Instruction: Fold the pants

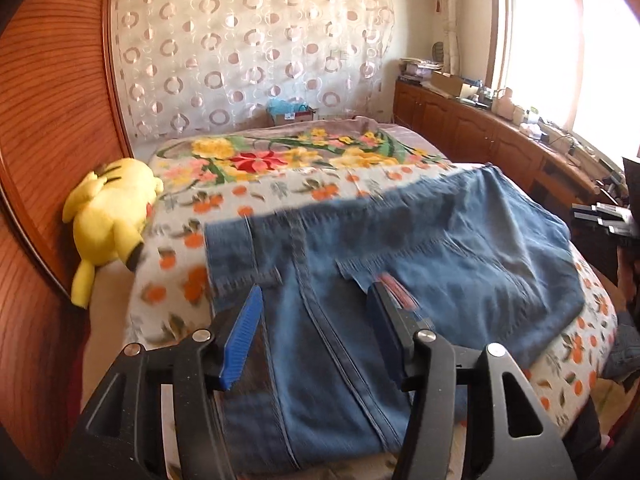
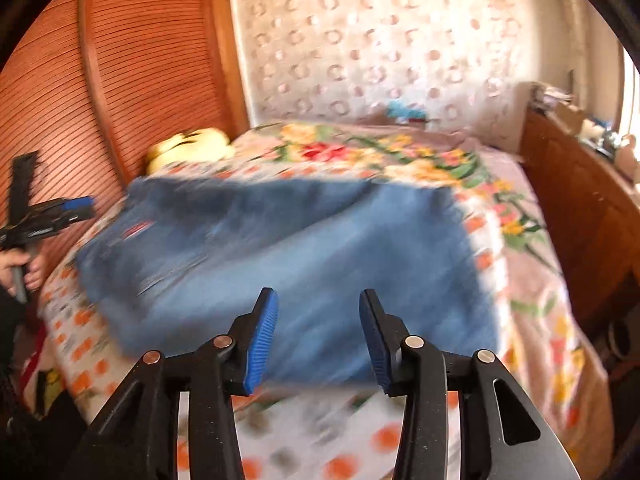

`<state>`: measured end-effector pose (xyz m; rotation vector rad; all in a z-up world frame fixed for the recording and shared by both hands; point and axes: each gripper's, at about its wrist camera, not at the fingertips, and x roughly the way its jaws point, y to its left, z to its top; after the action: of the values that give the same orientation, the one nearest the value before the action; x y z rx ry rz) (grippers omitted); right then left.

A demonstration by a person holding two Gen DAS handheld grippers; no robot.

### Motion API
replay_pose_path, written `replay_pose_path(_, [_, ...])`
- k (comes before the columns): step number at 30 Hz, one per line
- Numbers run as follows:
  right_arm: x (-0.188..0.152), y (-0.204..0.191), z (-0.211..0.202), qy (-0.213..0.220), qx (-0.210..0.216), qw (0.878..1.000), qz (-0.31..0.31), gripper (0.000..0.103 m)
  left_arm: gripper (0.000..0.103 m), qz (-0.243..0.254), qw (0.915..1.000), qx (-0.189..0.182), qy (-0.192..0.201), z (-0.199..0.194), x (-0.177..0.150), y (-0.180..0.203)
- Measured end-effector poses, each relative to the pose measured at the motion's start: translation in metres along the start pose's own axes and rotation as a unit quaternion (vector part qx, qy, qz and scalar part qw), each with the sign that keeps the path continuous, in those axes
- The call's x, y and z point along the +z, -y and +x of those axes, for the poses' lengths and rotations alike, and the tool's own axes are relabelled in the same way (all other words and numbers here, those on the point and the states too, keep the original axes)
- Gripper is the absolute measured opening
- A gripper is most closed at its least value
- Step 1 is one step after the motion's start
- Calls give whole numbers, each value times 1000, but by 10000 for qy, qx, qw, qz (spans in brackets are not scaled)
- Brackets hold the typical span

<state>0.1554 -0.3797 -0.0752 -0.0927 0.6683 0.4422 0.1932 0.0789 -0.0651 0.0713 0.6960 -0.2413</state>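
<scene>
A pair of blue denim pants (image 1: 360,264) is laid folded on the floral bedspread (image 1: 280,184) of a bed, near its front edge, with the waistband and a back pocket turned towards the left wrist camera. In the right wrist view the same pants (image 2: 304,256) are seen as a broad blue block (heavily blurred by motion), well inside the bed's near corner.

The left gripper (image 1: 316,316) is held above the denim with its jaws parted; nothing is caught between the blue pads, and the fabric is seen lying loose below them. The right gripper (image 2: 318,320) is likewise held with its jaws apart and empty, above the near edge of the pants.

In the right wrist view the left gripper (image 2: 80,206) is seen at the far left, gripped by a hand (image 2: 24,268) on its handle.

A yellow plush toy (image 1: 112,220) is propped between the bedspread and the slatted wooden headboard (image 1: 52,120).
</scene>
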Motion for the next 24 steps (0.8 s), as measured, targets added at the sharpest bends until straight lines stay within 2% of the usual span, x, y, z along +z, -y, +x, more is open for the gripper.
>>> replay_pose_path(5, [41, 40, 45, -92, -394, 9991, 101, 46, 56, 70, 9999, 85, -124, 23, 19, -11])
replay_pose_path(10, [77, 73, 97, -337, -644, 9971, 237, 47, 56, 273, 9993, -150, -220, 45, 39, -1])
replay_pose_path(18, [104, 100, 155, -717, -470, 9953, 439, 46, 56, 763, 9940, -706, -330, 89, 77, 57])
replay_pose_path(24, [108, 122, 169, -781, -271, 9951, 547, 47, 56, 1198, 9828, -1228, -686, 122, 84, 99])
